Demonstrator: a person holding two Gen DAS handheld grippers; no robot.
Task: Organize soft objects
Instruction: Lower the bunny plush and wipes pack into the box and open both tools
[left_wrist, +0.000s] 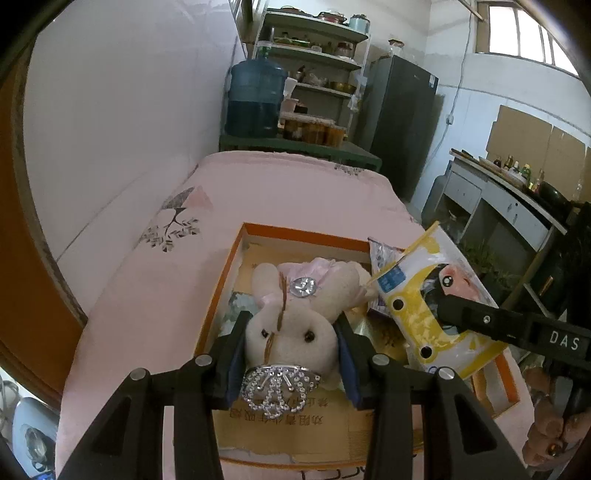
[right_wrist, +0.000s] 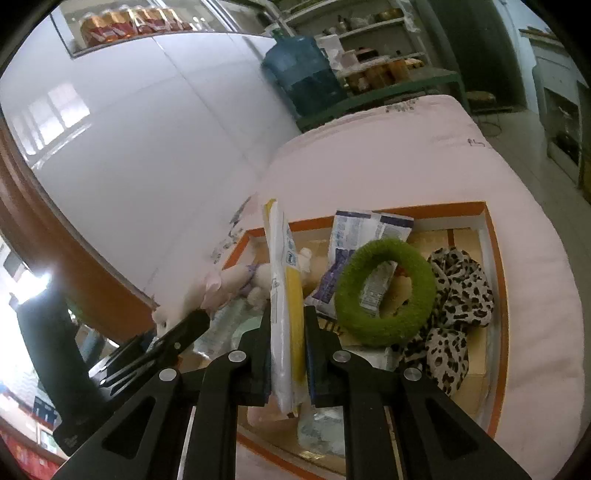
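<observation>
My left gripper (left_wrist: 291, 334) is shut on the head of a cream plush rabbit (left_wrist: 291, 321) with a pink dress and a rhinestone bow, held low over the orange-rimmed box (left_wrist: 295, 230). My right gripper (right_wrist: 287, 317) is shut on the edge of a flat yellow and white packet (right_wrist: 284, 295); that same packet (left_wrist: 424, 295) shows a cartoon girl in the left wrist view, with the right gripper's finger (left_wrist: 480, 317) on it. Inside the box lie a green fuzzy ring (right_wrist: 384, 291), a leopard-print cloth (right_wrist: 458, 317) and a blue and white pouch (right_wrist: 365, 229).
The box sits on a bed with a pink cover (left_wrist: 277, 192) beside a white wall. Past the bed's far end stand a blue water jug (left_wrist: 255, 99), shelves (left_wrist: 317, 55) and a dark fridge (left_wrist: 402, 118). A hand (left_wrist: 554, 428) shows at the lower right.
</observation>
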